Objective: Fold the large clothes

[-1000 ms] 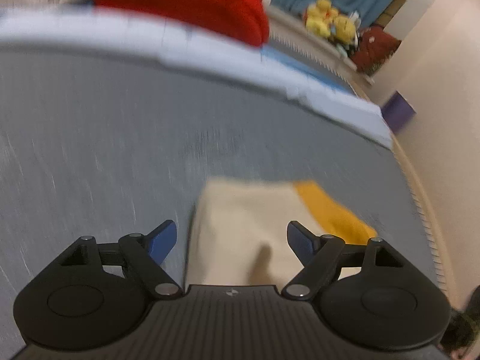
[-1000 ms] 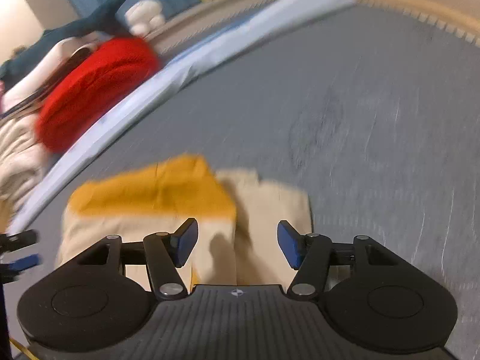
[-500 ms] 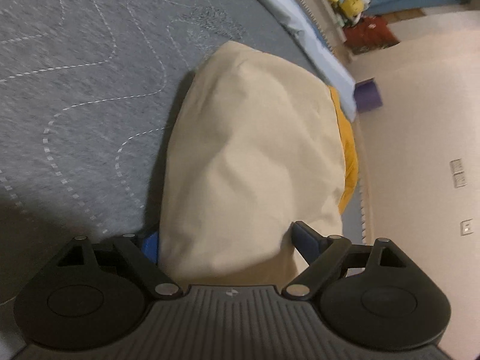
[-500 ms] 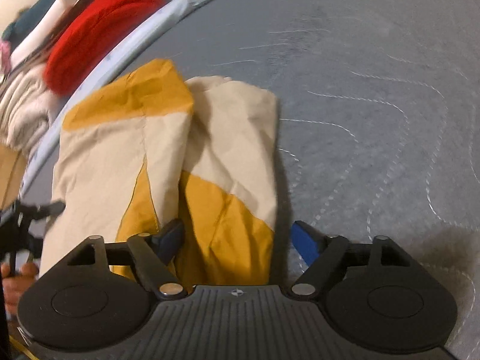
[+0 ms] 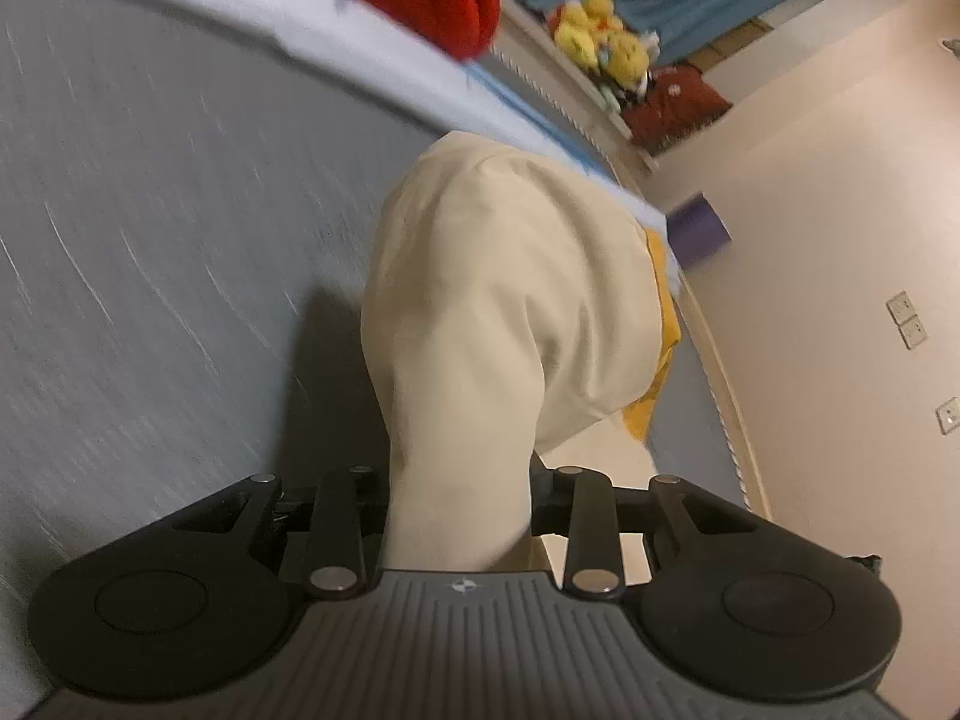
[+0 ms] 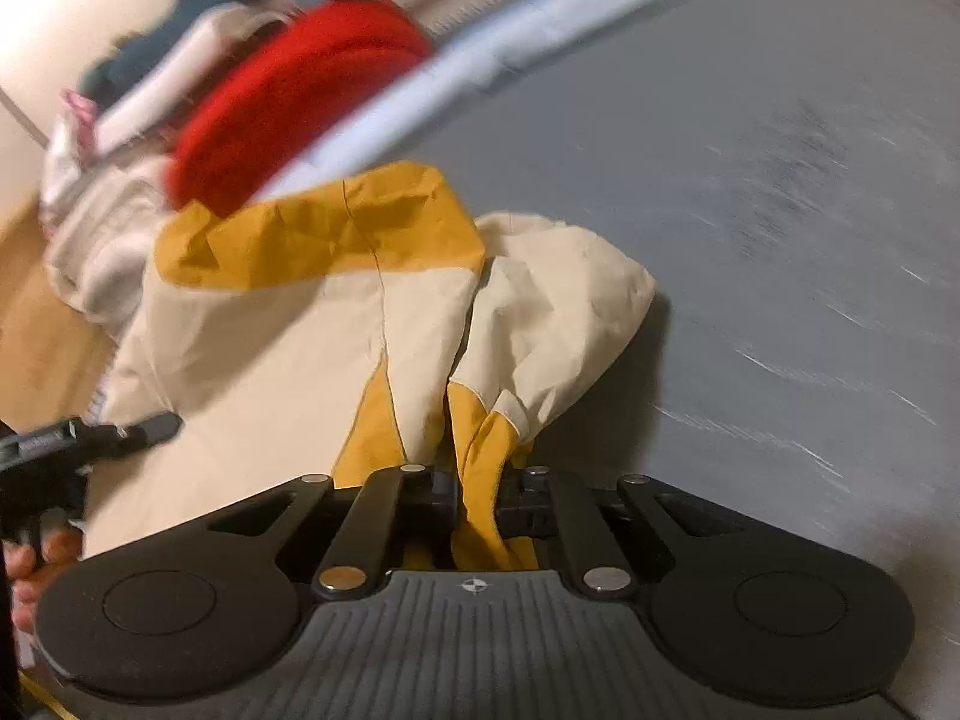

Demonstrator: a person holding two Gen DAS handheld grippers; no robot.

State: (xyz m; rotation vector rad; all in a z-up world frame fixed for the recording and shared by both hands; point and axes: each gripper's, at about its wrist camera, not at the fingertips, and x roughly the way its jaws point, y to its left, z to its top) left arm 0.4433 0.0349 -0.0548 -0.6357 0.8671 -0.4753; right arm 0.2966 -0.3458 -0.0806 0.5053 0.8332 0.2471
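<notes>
A cream and mustard-yellow garment (image 6: 312, 360) lies partly folded on a grey quilted mattress (image 6: 780, 192), near the viewer. Both hand-held grippers have just been closing, each with cloth between its jaws. A second ago both stood spread above the garment; now each is pinching it. The left gripper (image 5: 459, 510) clamps a thick cream bunch of the near edge, which rises in a hump in front of it. The right gripper (image 6: 477, 498) is pressed almost together on a thin yellow and cream fold. In the right wrist view the left gripper's fingers (image 6: 150, 426) reach in from the left, with part of the person's hand (image 6: 36, 552) below.

With both near corners gripped, the next fold can probably begin: carrying that edge away, over the far part of the garment.

Beyond the garment, at the far side, runs a pale blue sheet (image 5: 300, 30), with a red knitted garment (image 6: 288, 102) and a heap of pale clothes (image 6: 102, 222) just past it. Yellow soft toys (image 5: 600, 42) sit on a ledge further off. The red garment lies close to the far yellow edge and could crowd the fold.
</notes>
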